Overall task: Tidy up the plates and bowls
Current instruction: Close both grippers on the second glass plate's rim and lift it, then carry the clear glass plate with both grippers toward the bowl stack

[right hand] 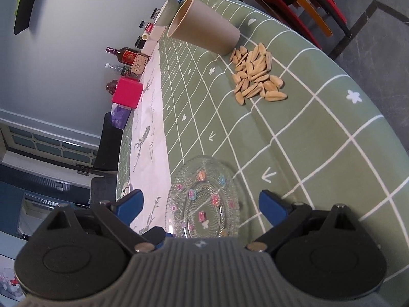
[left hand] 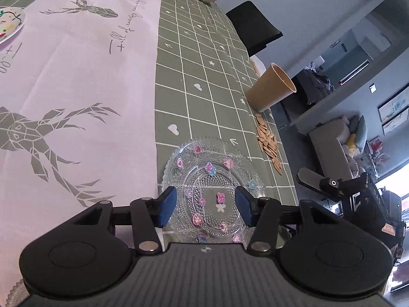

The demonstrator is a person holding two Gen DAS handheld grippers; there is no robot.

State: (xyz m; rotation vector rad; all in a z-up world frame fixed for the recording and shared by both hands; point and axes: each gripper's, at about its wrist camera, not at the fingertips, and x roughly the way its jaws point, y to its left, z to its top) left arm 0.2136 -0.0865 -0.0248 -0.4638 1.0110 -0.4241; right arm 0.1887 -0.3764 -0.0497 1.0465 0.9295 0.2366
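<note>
Left hand-held gripper [left hand: 205,206]: jaws parted about halfway, nothing held; blue pads [left hand: 167,208] hover over the glass plate [left hand: 212,179], one above each side of its centre. Right hand-held gripper [right hand: 200,207]: spread wide, also empty, facing the same plate from another side.

Plate lies flat, face up, on the green checked tabletop [left hand: 204,76], its edge just beside the white runner [left hand: 84,71]. Round, so no long axis; any rim point serves.

Judgement: approach stage, grasp not yet made. To do it well, lower one pad under the rim, the other on top, and pinch there; clear beaded glass looks slippery, so close firmly. Paper cup [right hand: 204,29] and seeds [right hand: 255,74] sit well apart.
</note>
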